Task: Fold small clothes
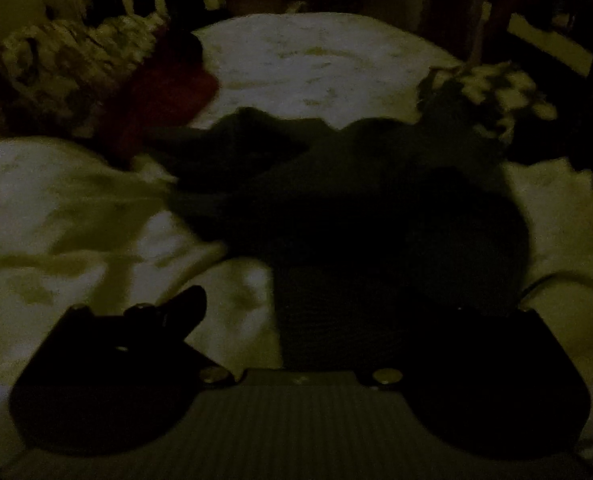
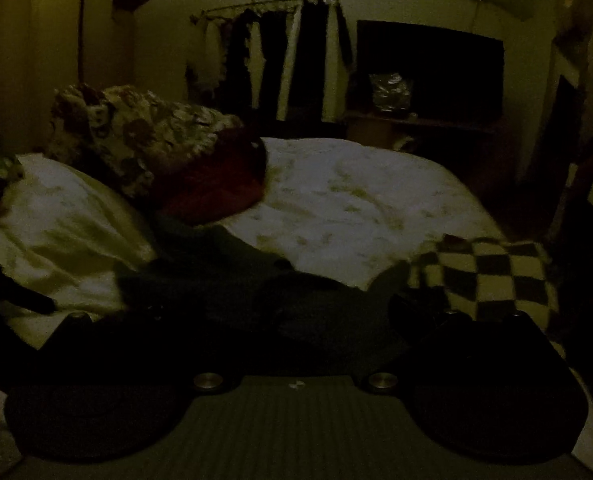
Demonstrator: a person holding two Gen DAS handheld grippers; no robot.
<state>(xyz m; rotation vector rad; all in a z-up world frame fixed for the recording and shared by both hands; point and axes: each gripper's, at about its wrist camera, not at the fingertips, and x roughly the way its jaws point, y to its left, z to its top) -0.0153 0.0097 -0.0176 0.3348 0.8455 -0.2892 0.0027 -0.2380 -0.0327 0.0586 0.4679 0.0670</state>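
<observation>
The room is very dim. A dark garment (image 1: pixel 356 208) lies crumpled on the white bed sheet (image 1: pixel 316 64), spreading from the middle toward my left gripper (image 1: pixel 296 304). The left finger (image 1: pixel 184 308) shows over the sheet; the right finger is lost against the dark cloth, so the jaw state is unclear. In the right wrist view the same dark garment (image 2: pixel 236 280) lies just ahead of my right gripper (image 2: pixel 296 320), whose fingers merge with the dark cloth.
A red cloth (image 1: pixel 164 92) and a floral pillow (image 1: pixel 68 64) lie at the left. A checkered cloth (image 2: pixel 492 276) sits at the bed's right edge. Clothes hang on a rail (image 2: pixel 272 52) by the far wall, beside a dark shelf (image 2: pixel 428 76).
</observation>
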